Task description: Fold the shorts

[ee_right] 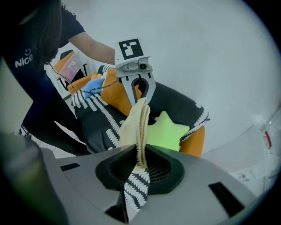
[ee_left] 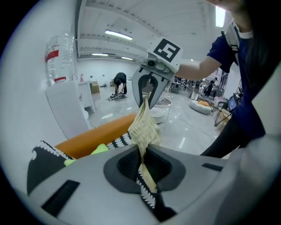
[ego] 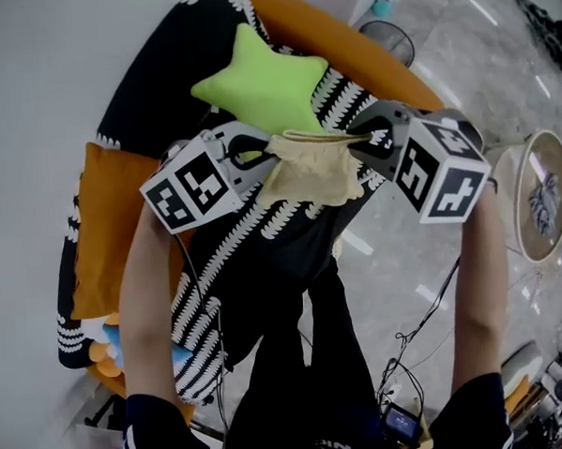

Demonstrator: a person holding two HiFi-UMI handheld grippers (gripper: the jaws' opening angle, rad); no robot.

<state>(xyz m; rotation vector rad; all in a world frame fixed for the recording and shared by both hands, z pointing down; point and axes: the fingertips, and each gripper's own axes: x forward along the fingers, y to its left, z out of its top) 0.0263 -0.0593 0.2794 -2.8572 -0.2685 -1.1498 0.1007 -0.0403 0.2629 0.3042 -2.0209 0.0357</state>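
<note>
Pale yellow shorts (ego: 311, 175) hang bunched in the air between my two grippers, above the sofa. My left gripper (ego: 261, 154) is shut on the left end of the waistband. My right gripper (ego: 360, 145) is shut on the right end. In the left gripper view the fabric (ee_left: 145, 127) runs from between my jaws (ee_left: 143, 154) up to the right gripper (ee_left: 149, 90) opposite. In the right gripper view the folded edge of the shorts (ee_right: 136, 125) sits pinched in my jaws (ee_right: 141, 161), with the left gripper (ee_right: 138, 90) facing me at the other end.
Below lies an orange sofa (ego: 347, 46) covered with a black throw with white leaf print (ego: 219, 297). A green star pillow (ego: 264, 84) and an orange cushion (ego: 102, 219) rest on it. A round wire stand (ego: 543, 196) is on the glossy floor at the right.
</note>
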